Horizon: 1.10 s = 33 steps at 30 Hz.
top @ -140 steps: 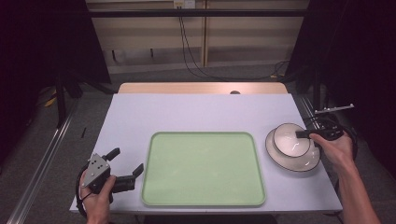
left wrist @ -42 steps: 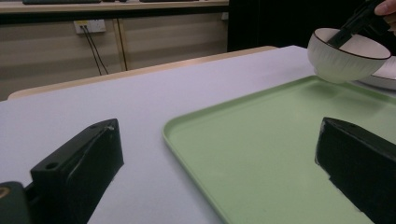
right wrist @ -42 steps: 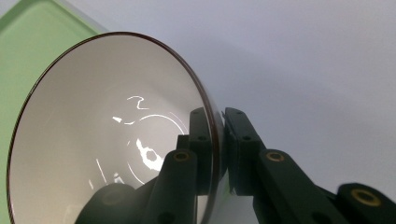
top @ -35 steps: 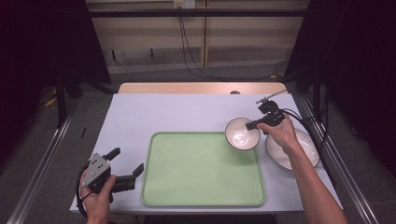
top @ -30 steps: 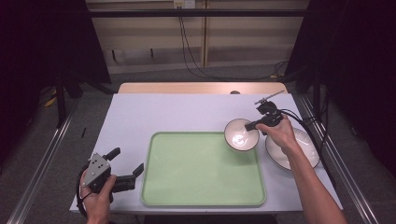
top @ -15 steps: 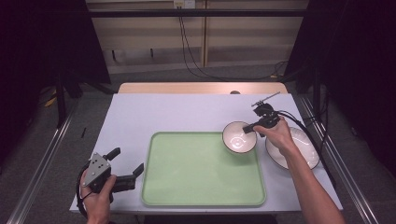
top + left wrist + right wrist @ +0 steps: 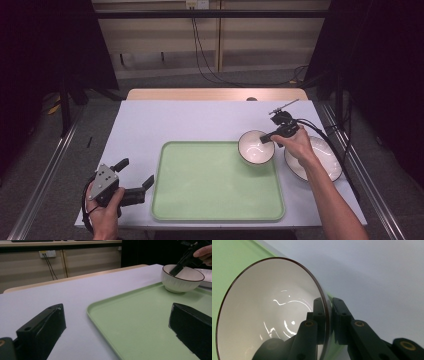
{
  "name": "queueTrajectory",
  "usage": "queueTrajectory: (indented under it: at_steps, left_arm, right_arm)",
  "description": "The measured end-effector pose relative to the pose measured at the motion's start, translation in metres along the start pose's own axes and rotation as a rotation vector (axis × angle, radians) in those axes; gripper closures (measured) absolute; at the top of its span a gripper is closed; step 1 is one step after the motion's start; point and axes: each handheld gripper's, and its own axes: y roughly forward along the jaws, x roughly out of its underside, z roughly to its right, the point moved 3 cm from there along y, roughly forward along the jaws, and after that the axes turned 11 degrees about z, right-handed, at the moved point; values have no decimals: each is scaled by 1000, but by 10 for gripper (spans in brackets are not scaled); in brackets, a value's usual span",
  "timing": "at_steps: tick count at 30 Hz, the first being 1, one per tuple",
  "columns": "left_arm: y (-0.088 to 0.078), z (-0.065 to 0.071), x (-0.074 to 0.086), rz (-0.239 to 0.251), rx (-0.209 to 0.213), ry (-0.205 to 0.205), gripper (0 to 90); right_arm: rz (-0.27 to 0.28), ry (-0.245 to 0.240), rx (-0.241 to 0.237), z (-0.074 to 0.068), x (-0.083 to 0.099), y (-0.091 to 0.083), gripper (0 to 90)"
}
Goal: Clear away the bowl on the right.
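A white bowl with a dark rim (image 7: 255,147) is at the far right corner of the light green tray (image 7: 200,185). My right gripper (image 7: 265,140) is shut on the bowl's rim, one jaw inside and one outside (image 7: 328,312). In the left gripper view the bowl (image 7: 181,280) seems to rest on the tray (image 7: 140,322), and the right gripper (image 7: 178,267) reaches into it from above. Near the table's front left corner my left gripper (image 7: 135,172) stands open with nothing between its jaws (image 7: 117,312).
A white plate (image 7: 325,160) lies on the table just right of the tray, under the person's right hand. The pale table top (image 7: 190,120) extends behind the tray. Cables trail off the table's right edge.
The bowl, first on the plate at the right, has been carried left to the tray's far right corner in my right gripper. The left gripper has not moved.
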Motion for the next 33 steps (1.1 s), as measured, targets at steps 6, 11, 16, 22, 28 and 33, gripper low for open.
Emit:
queueTrajectory:
  at_steps: [6,11,16,22,28,33]
  left_arm:
    - [0,0,0,1,-2,0,8]
    - [-1,0,0,1,-2,1,8]
    - [-1,0,0,-2,-5,3,8]
    - [-1,0,0,0,-9,3,8]
    - [-1,1,0,4,-6,-5,8]
    - [-1,0,0,1,-7,0,8]
  right_arm:
    - [-13,6,16,2,2,4,834]
    - [-16,4,16,3,3,7,836]
    - [-15,8,26,3,3,8,837]
    - [-26,-5,30,4,4,9,839]
    - [-18,-6,35,3,5,9,837]
    - [-20,-15,33,2,6,10,825]
